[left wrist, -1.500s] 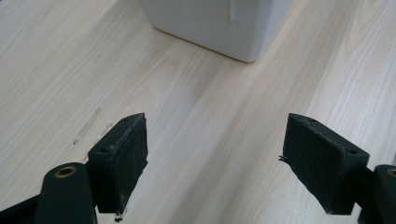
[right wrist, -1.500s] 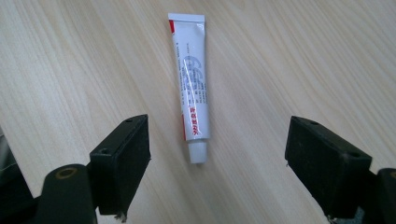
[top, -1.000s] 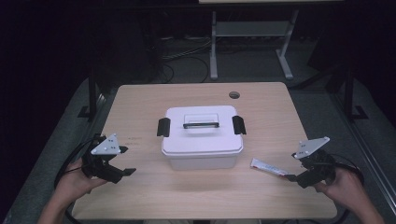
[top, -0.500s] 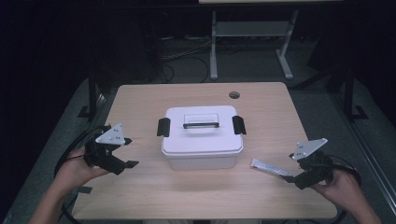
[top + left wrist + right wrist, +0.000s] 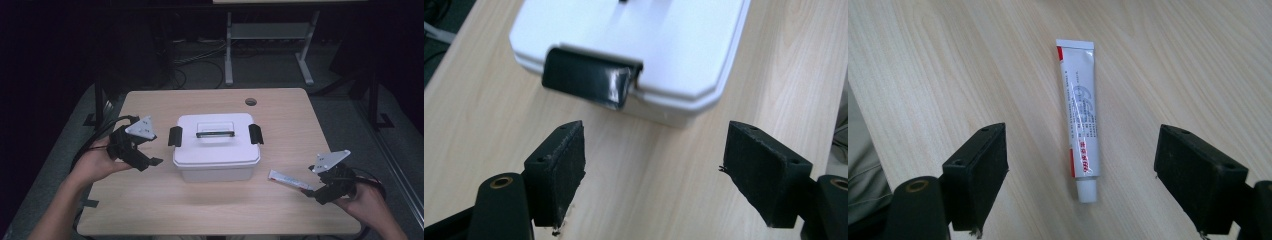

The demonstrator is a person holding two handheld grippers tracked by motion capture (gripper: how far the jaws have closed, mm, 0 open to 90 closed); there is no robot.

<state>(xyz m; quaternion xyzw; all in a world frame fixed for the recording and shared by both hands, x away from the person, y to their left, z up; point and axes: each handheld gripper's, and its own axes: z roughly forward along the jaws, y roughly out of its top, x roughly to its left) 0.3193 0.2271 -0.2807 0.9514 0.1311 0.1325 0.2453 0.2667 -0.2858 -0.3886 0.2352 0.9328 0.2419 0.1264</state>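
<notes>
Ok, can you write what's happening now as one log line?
left gripper: open, facing box clasp | right gripper: open, over tube | box: lid on

Left tool [image 5: 145, 159] jaws wide apart; right tool [image 5: 312, 190] likewise.

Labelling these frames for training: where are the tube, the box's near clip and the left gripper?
tube [image 5: 1079, 125], right gripper view, mid-body
black clip [image 5: 589, 76], left gripper view, outer face
left gripper [image 5: 654, 175], left gripper view, between open jaws

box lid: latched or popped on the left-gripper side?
Latched, as far as visible. In the left gripper view the black clip lies folded down over the edge of the white box; the lid sits flush. The left gripper is open, not touching it.
</notes>
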